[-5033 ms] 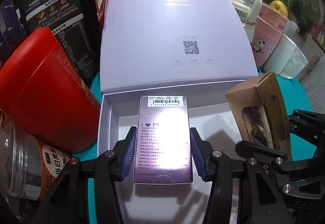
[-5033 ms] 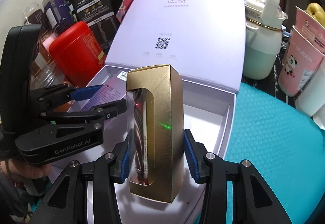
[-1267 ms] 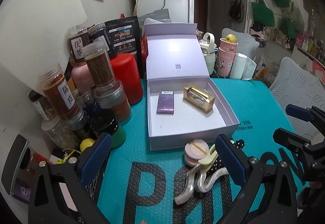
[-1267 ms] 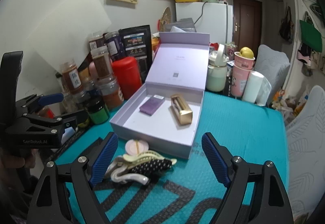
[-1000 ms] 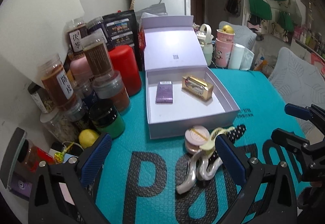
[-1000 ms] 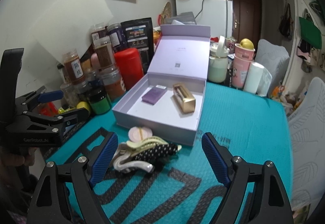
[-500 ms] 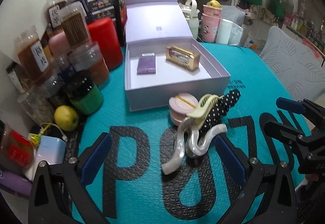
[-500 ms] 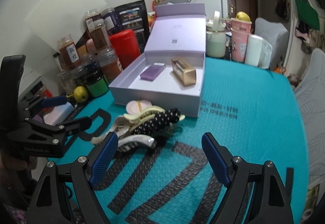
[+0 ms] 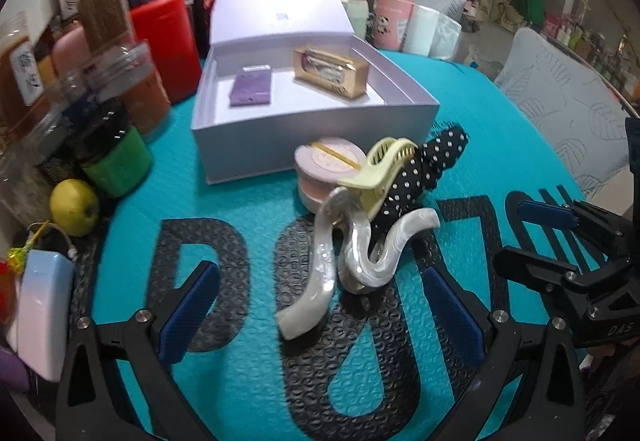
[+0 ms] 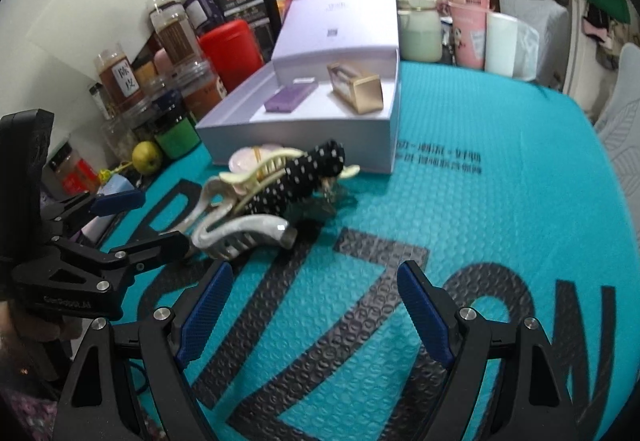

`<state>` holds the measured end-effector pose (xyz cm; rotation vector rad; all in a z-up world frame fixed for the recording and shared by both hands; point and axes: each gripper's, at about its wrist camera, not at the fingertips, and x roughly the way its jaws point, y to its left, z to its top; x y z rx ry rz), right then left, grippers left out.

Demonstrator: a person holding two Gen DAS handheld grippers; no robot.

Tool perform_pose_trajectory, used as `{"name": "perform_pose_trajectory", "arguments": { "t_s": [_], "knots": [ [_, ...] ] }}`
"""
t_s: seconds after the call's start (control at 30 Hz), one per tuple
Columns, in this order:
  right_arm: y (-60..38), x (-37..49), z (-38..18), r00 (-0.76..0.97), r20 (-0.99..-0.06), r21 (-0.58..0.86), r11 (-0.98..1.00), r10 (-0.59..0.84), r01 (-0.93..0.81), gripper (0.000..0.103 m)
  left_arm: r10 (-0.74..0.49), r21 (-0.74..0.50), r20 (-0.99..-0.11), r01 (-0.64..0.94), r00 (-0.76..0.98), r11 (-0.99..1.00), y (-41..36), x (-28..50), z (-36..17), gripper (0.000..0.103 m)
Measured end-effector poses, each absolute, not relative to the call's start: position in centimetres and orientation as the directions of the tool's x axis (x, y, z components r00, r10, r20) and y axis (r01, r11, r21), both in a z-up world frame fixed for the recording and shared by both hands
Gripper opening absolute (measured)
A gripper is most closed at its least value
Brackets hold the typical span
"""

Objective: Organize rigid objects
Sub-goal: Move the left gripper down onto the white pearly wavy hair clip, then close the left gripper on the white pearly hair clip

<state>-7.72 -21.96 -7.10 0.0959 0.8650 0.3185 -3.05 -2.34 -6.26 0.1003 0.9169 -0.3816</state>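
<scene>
From the left wrist, the left gripper (image 9: 320, 305) hangs with jaws wide apart over a pearl-white hair claw (image 9: 352, 253) on the teal mat (image 9: 248, 217), nothing gripped. Behind, a lavender box (image 9: 316, 129) holds a gold carton (image 9: 330, 72).

Seen from the right wrist, the right gripper (image 10: 316, 313) gapes empty, clips (image 10: 276, 193) ahead-left.

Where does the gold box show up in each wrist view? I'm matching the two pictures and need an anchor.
Left wrist view: the gold box lies upper centre, in the far right part of the open lilac box, right of the purple packet.
Right wrist view: the gold box sits upper centre, inside the same lilac box, again right of the purple packet.
Shared landmark: the red canister.
</scene>
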Motion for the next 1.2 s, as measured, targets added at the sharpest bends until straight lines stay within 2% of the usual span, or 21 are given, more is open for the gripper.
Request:
{"name": "perform_pose_trajectory", "arguments": {
  "t_s": [0.33, 0.47, 0.53, 0.63, 0.9, 1.2],
  "knots": [
    [-23.0, -6.4, -8.2, 0.588, -0.747, 0.240, 0.951, 0.310, -0.197, 0.085, -0.325, -0.089, -0.791, 0.428, 0.518, 0.899, -3.9, -0.5, -7.7, 0.102],
    [-23.5, -5.8, -8.7, 0.578, -0.753, 0.258, 0.949, 0.315, -0.181, 0.085, -0.340, -0.107, -0.806, 0.445, 0.485, 0.889, -4.4, 0.0, -8.4, 0.087],
    [-23.8, -5.4, -8.9, 0.571, -0.759, 0.264, 0.949, 0.313, -0.170, 0.085, -0.374, -0.156, -0.808, 0.447, 0.456, 0.881, -4.3, 0.2, -8.8, 0.070],
    [-24.0, -5.0, -8.8, 0.568, -0.760, 0.270, 0.948, 0.317, -0.168, 0.085, -0.385, -0.166, -0.805, 0.453, 0.451, 0.876, -4.5, 0.1, -9.0, 0.064],
    [-23.8, -4.2, -8.1, 0.583, -0.744, 0.265, 0.945, 0.327, -0.192, 0.085, -0.388, -0.178, -0.804, 0.439, 0.450, 0.880, -3.4, -1.4, -8.3, 0.064],
    [-21.2, -2.5, -7.2, 0.607, -0.711, 0.248, 0.934, 0.355, -0.256, 0.085, -0.373, -0.252, -0.796, 0.299, 0.476, 0.920, 0.8, -2.4, -8.4, 0.064]
  ]
}}
